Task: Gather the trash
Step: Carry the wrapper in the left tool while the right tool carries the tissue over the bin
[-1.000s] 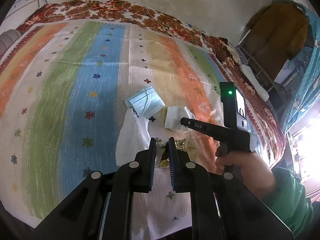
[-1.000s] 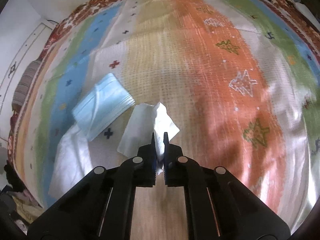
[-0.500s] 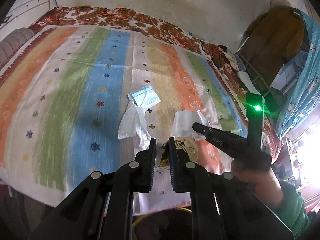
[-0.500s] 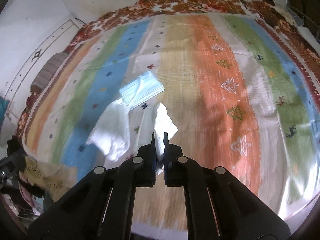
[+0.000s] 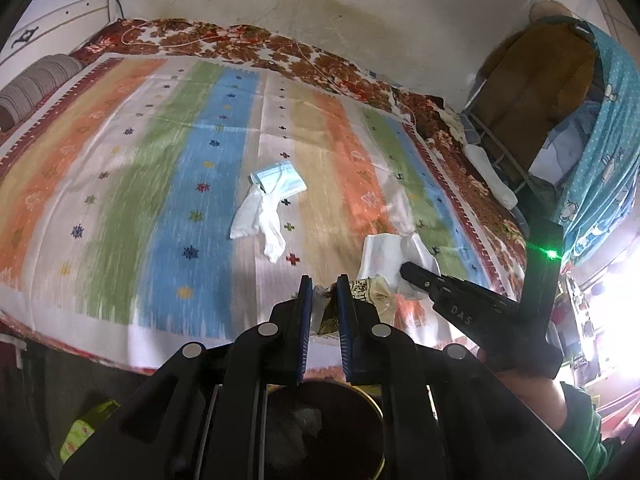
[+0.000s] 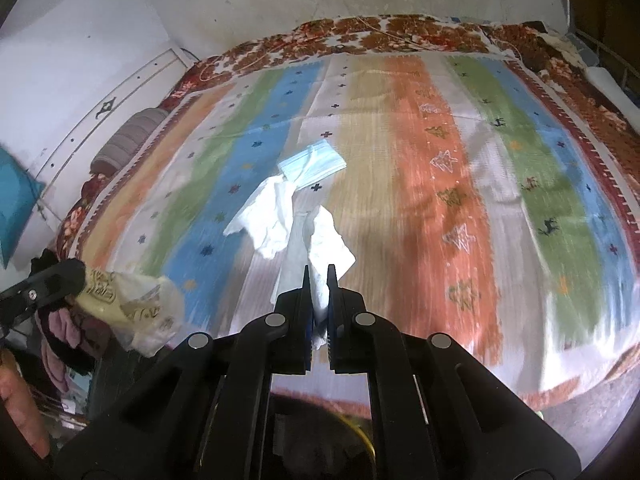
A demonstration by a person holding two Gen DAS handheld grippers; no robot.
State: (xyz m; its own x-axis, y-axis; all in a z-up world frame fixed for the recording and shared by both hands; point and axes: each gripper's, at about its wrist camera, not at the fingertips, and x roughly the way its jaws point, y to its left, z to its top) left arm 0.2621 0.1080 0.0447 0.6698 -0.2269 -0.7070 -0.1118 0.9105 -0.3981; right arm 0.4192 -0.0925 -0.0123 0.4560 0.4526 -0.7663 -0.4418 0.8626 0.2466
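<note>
My left gripper [image 5: 323, 280] is shut on a crumpled clear wrapper with gold print [image 5: 366, 292], also seen in the right wrist view [image 6: 132, 304]. My right gripper [image 6: 318, 270] is shut on a white tissue [image 6: 330, 240], which also shows in the left wrist view [image 5: 394, 256]. Both are held off the bed, past its near edge. A blue face mask [image 5: 278, 178] and a white tissue [image 5: 260, 216] lie on the striped bedspread [image 5: 168, 184]. A dark bin with a gold rim [image 5: 340, 432] sits below the left gripper; its rim [image 6: 366, 436] shows under the right gripper.
A grey bolster [image 5: 38, 84] lies at the bed's far left. A rack with hanging clothes [image 5: 548, 80] stands to the right. A green-yellow packet [image 5: 86, 428] lies on the floor at lower left. Dark clothes [image 6: 68, 328] hang near the left gripper.
Both grippers have pulled back from the bed with their loads, lifting the tissue off the bedspread. The bed edge and the bin have come into view below.
</note>
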